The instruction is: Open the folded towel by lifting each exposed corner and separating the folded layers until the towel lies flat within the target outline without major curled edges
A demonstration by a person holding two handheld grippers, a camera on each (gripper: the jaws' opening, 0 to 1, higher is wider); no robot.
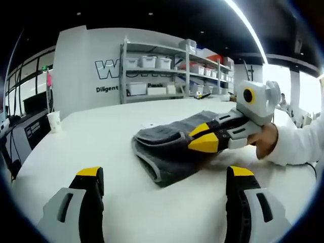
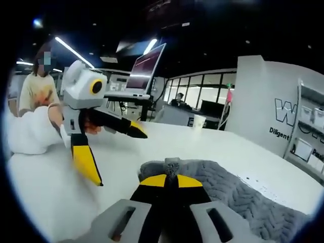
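A grey knitted towel (image 1: 167, 147) lies folded on the white table (image 1: 101, 136). In the left gripper view my right gripper (image 1: 195, 137) reaches in from the right, and its yellow-tipped jaws are closed on the towel's upper layer. In the right gripper view my right gripper (image 2: 171, 178) is shut on a small bunched fold of the towel (image 2: 238, 192) at its near edge. My left gripper (image 1: 164, 174) is open, short of the towel and holding nothing. It shows again as the left gripper (image 2: 121, 159) at the left, jaws spread above the table (image 2: 45, 197).
A paper cup (image 1: 53, 121) stands near the table's far left edge, seen again as the cup (image 2: 199, 121). Metal shelves with bins (image 1: 167, 71) line the wall behind. A laptop on a stand (image 2: 147, 68) and a person (image 2: 35, 86) are beyond the table.
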